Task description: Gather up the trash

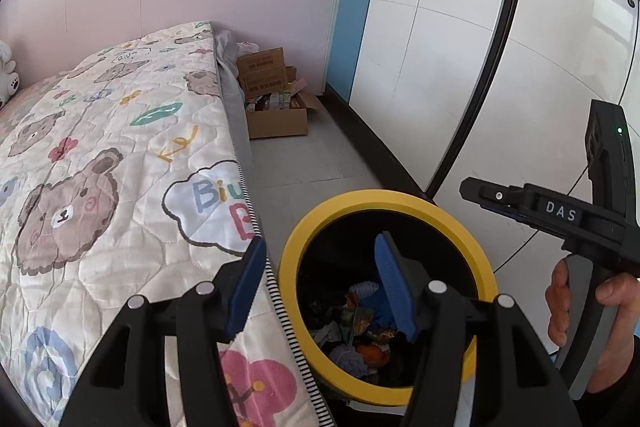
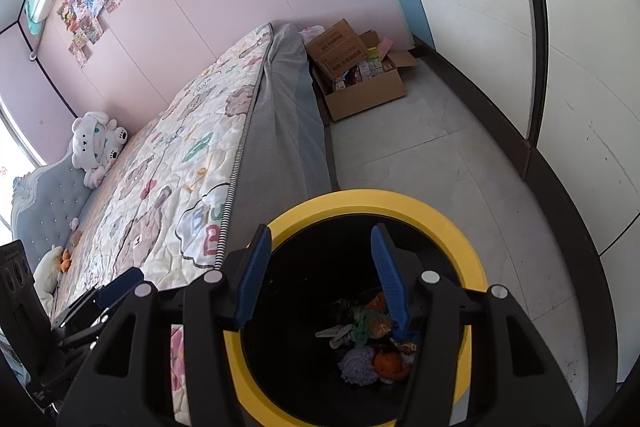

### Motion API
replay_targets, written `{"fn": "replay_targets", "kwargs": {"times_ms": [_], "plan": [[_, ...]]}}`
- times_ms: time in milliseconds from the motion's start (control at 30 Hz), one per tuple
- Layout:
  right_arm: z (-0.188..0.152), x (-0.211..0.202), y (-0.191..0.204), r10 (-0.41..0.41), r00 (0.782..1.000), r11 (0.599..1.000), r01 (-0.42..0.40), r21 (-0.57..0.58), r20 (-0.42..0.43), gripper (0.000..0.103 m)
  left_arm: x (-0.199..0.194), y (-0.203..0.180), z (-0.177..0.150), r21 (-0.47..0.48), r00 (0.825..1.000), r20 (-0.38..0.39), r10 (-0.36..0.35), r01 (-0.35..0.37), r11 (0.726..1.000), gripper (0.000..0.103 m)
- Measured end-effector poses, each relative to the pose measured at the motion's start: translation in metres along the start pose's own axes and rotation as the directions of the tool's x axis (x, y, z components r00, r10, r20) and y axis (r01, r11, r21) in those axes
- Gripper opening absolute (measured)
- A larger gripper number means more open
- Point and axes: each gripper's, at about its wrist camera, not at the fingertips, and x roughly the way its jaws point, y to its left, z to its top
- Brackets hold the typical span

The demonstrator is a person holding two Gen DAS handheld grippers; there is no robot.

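A round bin with a yellow rim [image 1: 384, 199] [image 2: 372, 201] stands on the floor against the bed's side. At its black bottom lies a heap of trash [image 1: 360, 323] [image 2: 368, 331]: crumpled wrappers, a purple knitted lump [image 2: 358, 367] and an orange piece [image 2: 388, 363]. My left gripper [image 1: 318, 243] hangs open above the bin's left rim and the quilt's edge, nothing between its blue pads. My right gripper [image 2: 320, 231] is open over the bin's mouth, also empty. A hand holds it at the right of the left wrist view [image 1: 480, 195]. The left gripper [image 2: 120, 283] shows at the lower left of the right wrist view.
The bed with a bear-print quilt [image 1: 120, 147] [image 2: 160, 167] fills the left side, a white plush toy [image 2: 98, 143] at its head. An open cardboard box [image 1: 276, 107] [image 2: 360, 79] of small packs sits on the grey floor by the far wall. White wardrobe doors [image 1: 440, 47] line the right.
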Motion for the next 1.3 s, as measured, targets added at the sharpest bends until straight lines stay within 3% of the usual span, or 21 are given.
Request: {"fn": "replay_targets", "kwargs": {"times_ms": [300, 600, 867, 1133, 1300], "plan": [[-0.009, -0.006, 0.055, 0.036, 0.999, 0.996, -0.037, -0.077, -0.012, 0.05, -0.043, 0.039, -0.001, -0.038, 0.996, 0.049, 0.078, -0.076, 0.996, 0.054], [-0.03, 0.003, 0.129, 0.098, 0.993, 0.979, -0.109, -0.171, -0.071, 0.05, -0.09, 0.098, -0.018, -0.107, 0.981, 0.076, 0.18, -0.172, 0.979, 0.054], [-0.061, 0.025, 0.199, 0.15, 0.978, 0.954, -0.182, -0.24, -0.148, 0.05, -0.128, 0.161, -0.049, -0.198, 0.958, 0.068, 0.279, -0.261, 0.945, 0.054], [-0.103, 0.047, 0.269, 0.179, 0.955, 0.919, -0.248, -0.306, -0.236, 0.05, -0.156, 0.22, -0.091, -0.279, 0.927, 0.029, 0.374, -0.352, 0.893, 0.054], [-0.124, 0.052, 0.292, 0.17, 0.953, 0.909, -0.25, -0.335, -0.251, 0.051, -0.169, 0.246, -0.114, -0.311, 0.912, 0.01, 0.409, -0.386, 0.868, 0.054]]}}
